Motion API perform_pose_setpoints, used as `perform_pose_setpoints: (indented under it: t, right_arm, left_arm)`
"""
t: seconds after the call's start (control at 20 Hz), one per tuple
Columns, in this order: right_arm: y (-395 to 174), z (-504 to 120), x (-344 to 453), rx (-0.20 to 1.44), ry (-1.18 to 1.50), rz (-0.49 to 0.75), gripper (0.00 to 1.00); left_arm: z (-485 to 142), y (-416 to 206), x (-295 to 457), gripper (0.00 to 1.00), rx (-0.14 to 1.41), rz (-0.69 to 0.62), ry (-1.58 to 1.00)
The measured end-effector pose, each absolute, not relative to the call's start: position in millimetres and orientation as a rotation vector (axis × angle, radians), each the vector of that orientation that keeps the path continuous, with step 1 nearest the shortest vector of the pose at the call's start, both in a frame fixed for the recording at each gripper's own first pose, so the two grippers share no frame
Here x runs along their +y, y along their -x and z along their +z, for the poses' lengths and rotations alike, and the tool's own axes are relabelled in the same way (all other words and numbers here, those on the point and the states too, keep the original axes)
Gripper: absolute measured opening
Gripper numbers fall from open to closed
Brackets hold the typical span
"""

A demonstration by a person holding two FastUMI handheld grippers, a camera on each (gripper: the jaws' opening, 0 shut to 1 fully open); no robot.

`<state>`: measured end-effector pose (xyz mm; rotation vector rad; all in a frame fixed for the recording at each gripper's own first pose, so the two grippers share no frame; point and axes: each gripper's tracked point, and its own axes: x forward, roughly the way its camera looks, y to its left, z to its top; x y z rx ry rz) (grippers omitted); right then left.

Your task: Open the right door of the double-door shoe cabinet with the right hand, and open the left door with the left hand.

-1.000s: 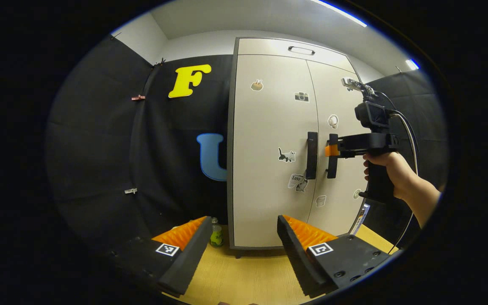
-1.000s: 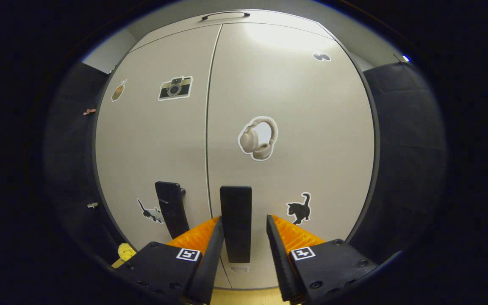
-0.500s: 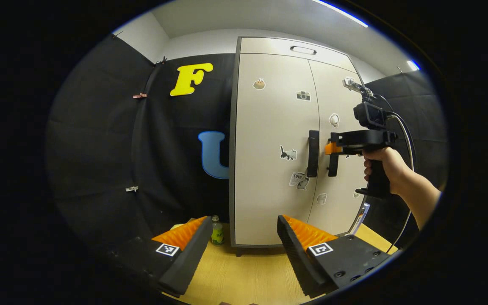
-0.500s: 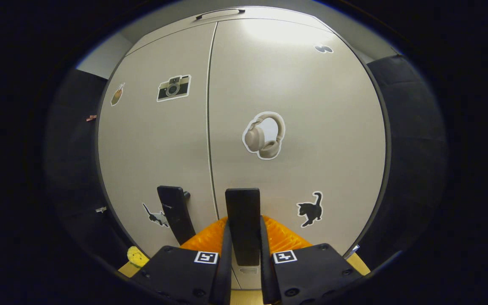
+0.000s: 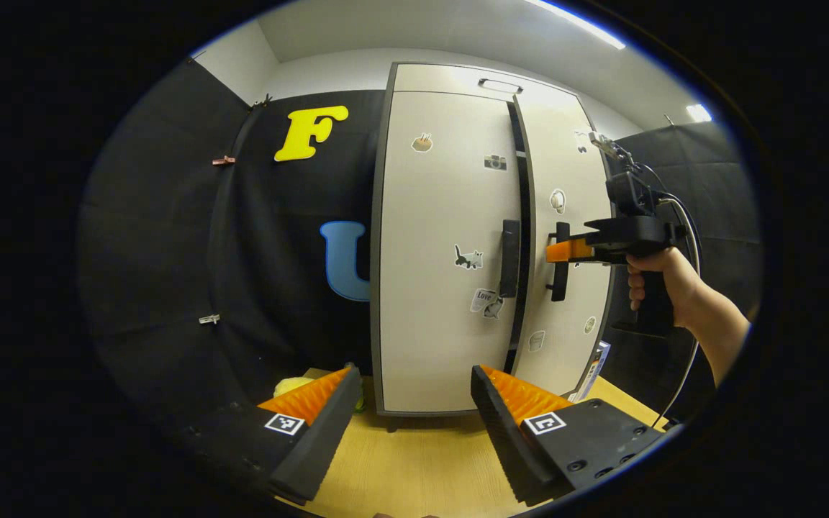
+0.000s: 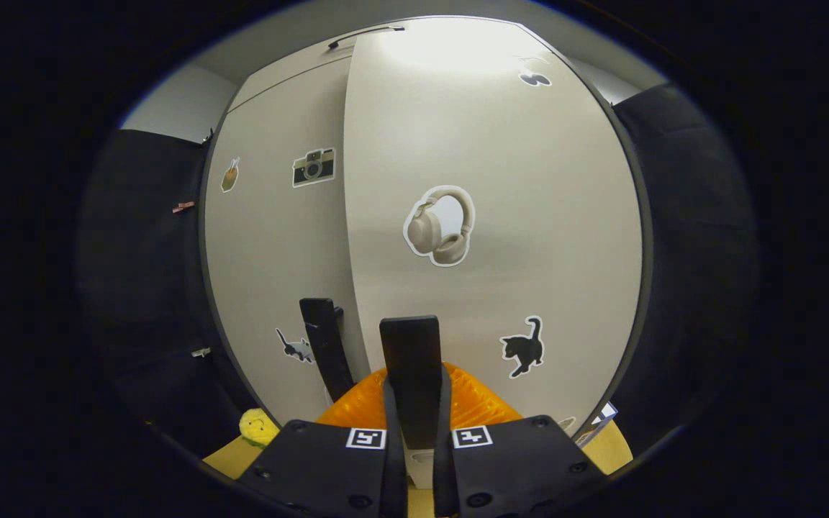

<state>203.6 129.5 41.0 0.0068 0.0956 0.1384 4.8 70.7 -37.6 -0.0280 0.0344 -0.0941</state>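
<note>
Bright ceiling strip (image 5: 578,21) overhead — glare on cabinet top (image 6: 458,50), fisheye-bent edges, sharp focus.

Surface (image 5: 414,467): light wood grain is seen along the bottom of the left gripper view.
Yellow object (image 6: 257,426): seen low on the surface, partly hidden.
Clips (image 5: 224,160): two are pinned on the black cloth wall (image 5: 170,237).
Ceiling light (image 5: 580,23): lit.

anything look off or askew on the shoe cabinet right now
Only the right door: it stands ajar, a dark gap beside the left door, because the right gripper is shut on the right door handle. No damage or spills visible.
</note>
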Motion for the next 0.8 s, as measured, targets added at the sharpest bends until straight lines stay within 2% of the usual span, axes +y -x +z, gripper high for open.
perform_pose_setpoints:
  t: [0.4, 0.8]
  right_arm:
    - [-173, 47, 108, 0.072, 0.013, 0.094, 0.18]
    - [-151, 50, 83, 0.063, 0.024, 0.097, 0.18]
  left_arm:
    - [-43, -8, 38, 0.95, 0.061, -0.229, 0.144]
    - [-38, 19, 7, 0.95, 0.059, -0.16, 0.08]
